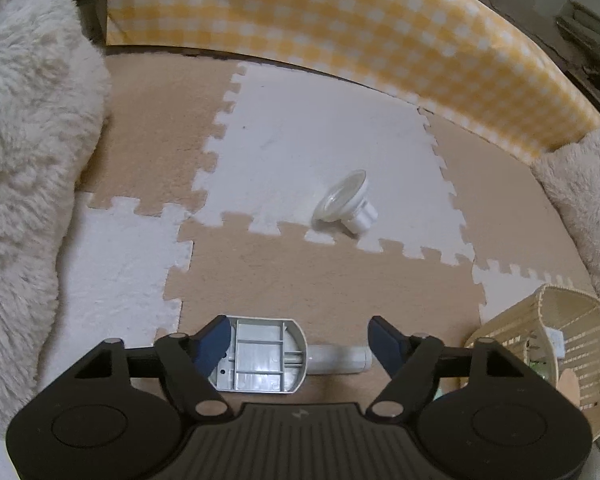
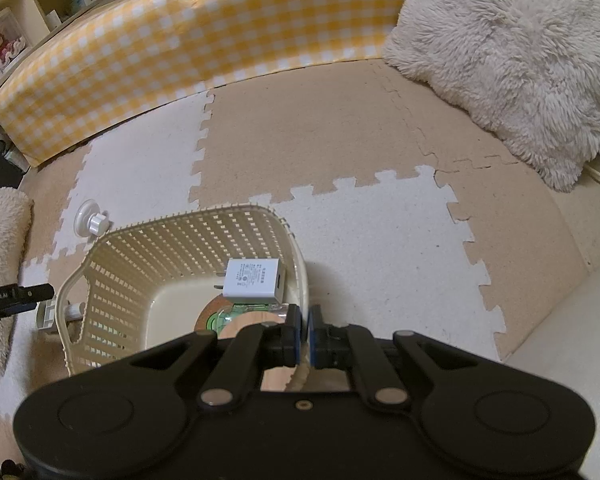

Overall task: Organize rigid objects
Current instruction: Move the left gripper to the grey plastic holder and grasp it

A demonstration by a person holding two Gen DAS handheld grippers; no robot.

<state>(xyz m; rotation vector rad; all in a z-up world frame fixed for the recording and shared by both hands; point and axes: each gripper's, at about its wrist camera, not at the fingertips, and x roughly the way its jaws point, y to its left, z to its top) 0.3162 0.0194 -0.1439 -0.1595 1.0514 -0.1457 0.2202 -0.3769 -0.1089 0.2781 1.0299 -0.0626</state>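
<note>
Left gripper (image 1: pixel 300 342): nearest the lens, jaws spread wide, low over a tan mat tile; nothing pinched.
Grey part (image 1: pixel 260 356): ribbed grey plastic piece with a white tube (image 1: pixel 336 359) running right from it; lies on the mat between the spread fingers, closer to the left finger, which looks to be touching or just beside it.
Right gripper (image 2: pixel 304 334): jaws pressed together on the near right rim of the basket (image 2: pixel 180 236), one finger inside the wall, one outside.
Basket contents: white charger block (image 2: pixel 252 280) against the far right wall; a round clear-and-green item (image 2: pixel 236 316) on a wooden disc below it, partly hidden by the gripper, so its kind is unclear.
Suction cup (image 1: pixel 346 202): clear cup with white knob, tipped on its side on a white tile, well beyond the left gripper; from the right wrist view it lies just beyond the basket's far left corner.
Mat (image 1: pixel 320 272): interlocking tan and white foam tiles.
Surroundings: yellow checked cushion (image 1: pixel 340 32) along the far edge; fluffy cream pillow (image 2: pixel 520 52) far right.
</note>
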